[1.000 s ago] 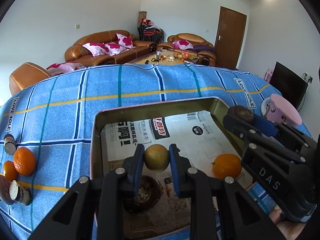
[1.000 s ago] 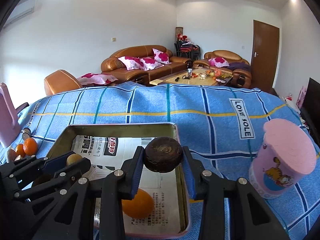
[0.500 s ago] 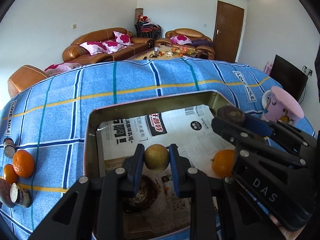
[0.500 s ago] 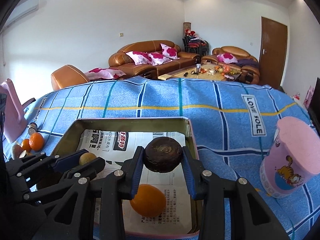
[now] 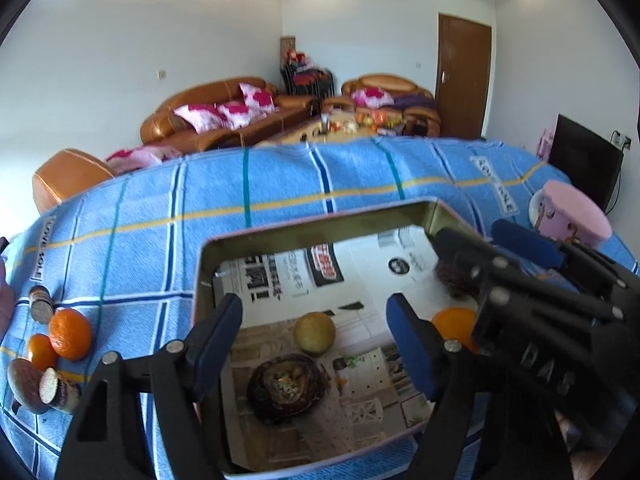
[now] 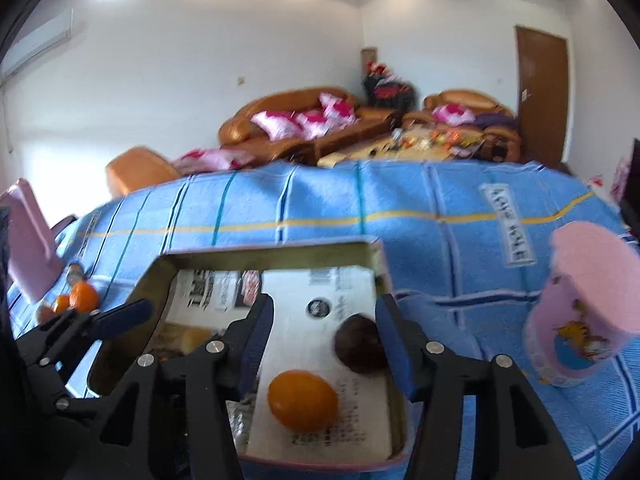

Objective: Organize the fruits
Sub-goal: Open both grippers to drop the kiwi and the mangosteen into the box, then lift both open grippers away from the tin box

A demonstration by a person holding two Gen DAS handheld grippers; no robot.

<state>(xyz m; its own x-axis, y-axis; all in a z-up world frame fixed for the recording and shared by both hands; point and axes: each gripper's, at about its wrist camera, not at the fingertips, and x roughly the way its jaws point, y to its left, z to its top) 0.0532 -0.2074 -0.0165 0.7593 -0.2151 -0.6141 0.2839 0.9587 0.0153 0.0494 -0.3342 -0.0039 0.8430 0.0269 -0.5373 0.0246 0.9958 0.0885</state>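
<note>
Living room, desk under blue checked cloth (image 5: 280, 184); metal tray (image 5: 320, 220) paper-lined. Left claw (image 5: 316, 340) just opened wide, yellow-green fruit (image 5: 314, 333) lying released between its jaws. Right claw (image 6: 324, 340) just opened, dark fruit (image 6: 360, 346) loose by right jaw; remaining oranges (image 5: 70, 334) lay left, nearer left claw.

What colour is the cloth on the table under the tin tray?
Light blue cloth with dark blue, teal, white and yellow stripes; clearest in the left wrist view.

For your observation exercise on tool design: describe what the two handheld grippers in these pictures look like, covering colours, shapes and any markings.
Both are alike. The left gripper and the right gripper each have matte black angular plastic finger arms studded with round silver screws, ending in flat blue pads. The right gripper's side, seen from the left wrist view, carries raised lettering reading DAS. No cables or sleeves show.
</note>
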